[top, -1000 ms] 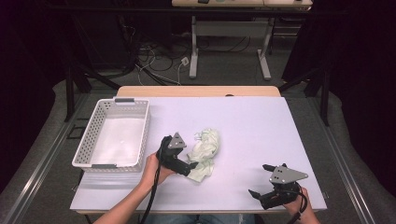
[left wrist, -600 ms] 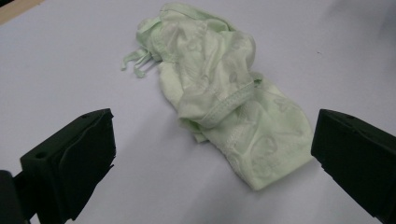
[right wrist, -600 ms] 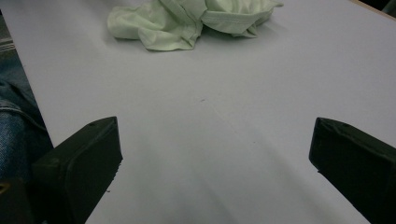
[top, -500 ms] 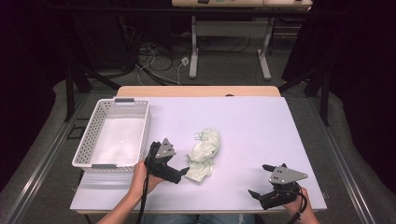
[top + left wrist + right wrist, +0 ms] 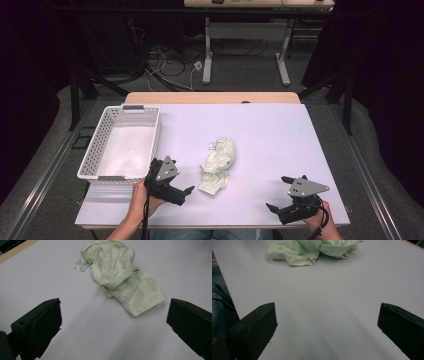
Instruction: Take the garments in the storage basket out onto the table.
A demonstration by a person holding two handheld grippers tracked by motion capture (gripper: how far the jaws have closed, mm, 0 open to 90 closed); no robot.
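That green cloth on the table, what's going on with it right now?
A person sits at the white table with a two-jaw gripper in each hand. The crumpled pale green cloth lies loose in the middle, touched by neither. The left gripper sits just beside the cloth's near end, jaws wide open and pointed at it. The right gripper rests near the front edge, also open, well apart from the cloth. A white basket stands at the left.

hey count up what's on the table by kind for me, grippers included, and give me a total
Pale green crumpled cloth: 1
White perforated basket: 1
Handheld grippers: 2, the left gripper and the right gripper, both with fingers spread apart and holding nothing
Total: 4
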